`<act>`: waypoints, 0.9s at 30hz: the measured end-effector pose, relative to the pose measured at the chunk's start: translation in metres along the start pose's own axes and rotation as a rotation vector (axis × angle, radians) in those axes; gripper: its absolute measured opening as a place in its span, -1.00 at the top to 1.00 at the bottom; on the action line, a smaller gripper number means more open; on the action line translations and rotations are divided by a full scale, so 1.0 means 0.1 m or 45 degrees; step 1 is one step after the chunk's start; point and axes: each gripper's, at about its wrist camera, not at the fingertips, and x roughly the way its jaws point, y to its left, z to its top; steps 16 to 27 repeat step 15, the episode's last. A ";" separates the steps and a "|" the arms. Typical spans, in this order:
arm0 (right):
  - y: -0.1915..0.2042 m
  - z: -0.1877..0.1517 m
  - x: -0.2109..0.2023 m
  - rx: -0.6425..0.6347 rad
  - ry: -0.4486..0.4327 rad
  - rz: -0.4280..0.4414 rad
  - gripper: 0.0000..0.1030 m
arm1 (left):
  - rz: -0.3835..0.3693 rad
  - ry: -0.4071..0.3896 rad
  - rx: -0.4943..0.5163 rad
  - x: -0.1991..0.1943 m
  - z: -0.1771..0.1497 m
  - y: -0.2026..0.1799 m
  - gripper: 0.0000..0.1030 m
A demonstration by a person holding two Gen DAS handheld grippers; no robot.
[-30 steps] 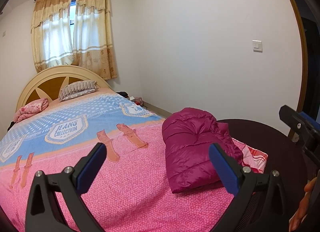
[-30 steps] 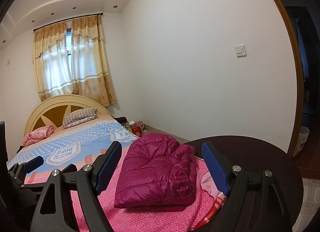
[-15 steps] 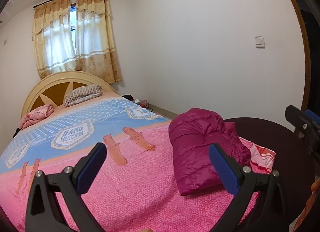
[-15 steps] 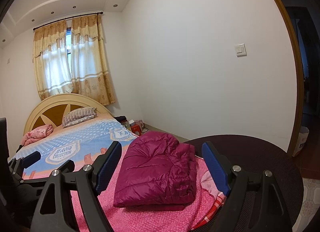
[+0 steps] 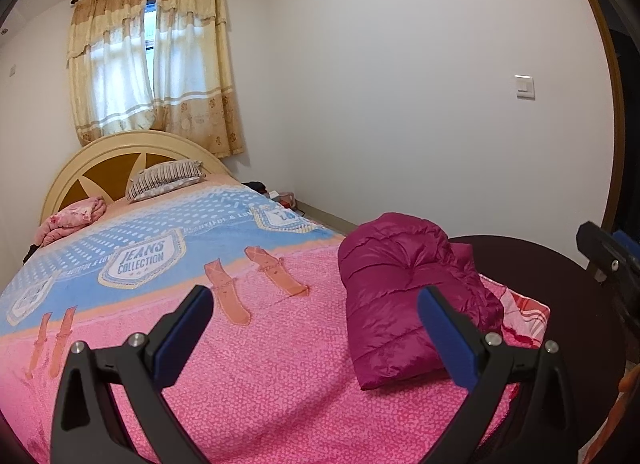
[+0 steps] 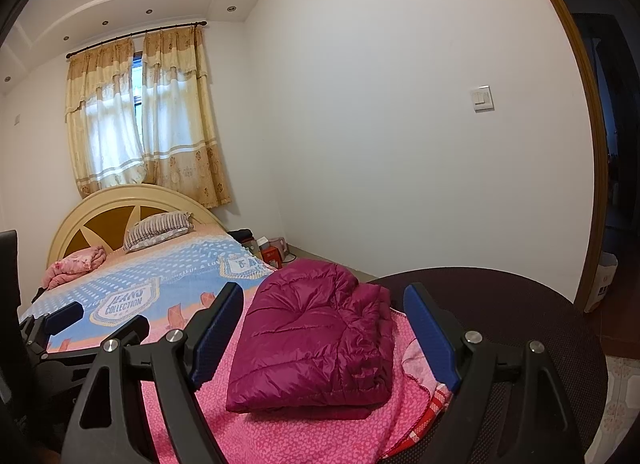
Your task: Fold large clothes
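A magenta puffer jacket (image 5: 400, 296) (image 6: 320, 336) lies folded into a thick bundle on the pink end of the bed blanket (image 5: 240, 364), near the bed's right foot corner. My left gripper (image 5: 314, 296) hovers open over the blanket, and the jacket sits beyond its right finger. My right gripper (image 6: 324, 290) is open too, with the jacket framed between its blue pads but lying apart from them. Each gripper shows at the edge of the other's view: the left gripper (image 6: 60, 316) and the right gripper (image 5: 608, 256).
A dark round mesh surface (image 6: 500, 304) sits right of the bed's foot. A striped pillow (image 5: 164, 179) and a pink bundle (image 5: 72, 219) lie by the headboard. Small boxes (image 6: 272, 252) stand on the floor by the white wall. A doorway (image 6: 616, 183) opens at right.
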 end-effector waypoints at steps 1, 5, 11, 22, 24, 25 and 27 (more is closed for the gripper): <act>0.00 -0.01 0.01 0.000 0.003 0.001 -0.61 | -0.010 0.003 -0.004 0.00 0.00 0.00 -1.00; 0.00 -0.03 0.02 0.000 0.009 0.005 -0.61 | -0.047 0.018 -0.019 0.02 -0.01 0.02 -1.00; 0.00 -0.03 0.02 0.002 0.011 0.003 -0.61 | -0.017 0.013 -0.008 0.03 -0.01 0.03 -1.00; -0.01 -0.05 0.04 0.008 0.019 -0.013 -0.61 | -0.014 0.029 -0.013 0.06 -0.02 0.04 -1.00; -0.01 -0.05 0.04 0.008 0.019 -0.013 -0.61 | -0.014 0.029 -0.013 0.06 -0.02 0.04 -1.00; -0.01 -0.05 0.04 0.008 0.019 -0.013 -0.61 | -0.014 0.029 -0.013 0.06 -0.02 0.04 -1.00; -0.01 -0.05 0.04 0.008 0.019 -0.013 -0.61 | -0.014 0.029 -0.013 0.06 -0.02 0.04 -1.00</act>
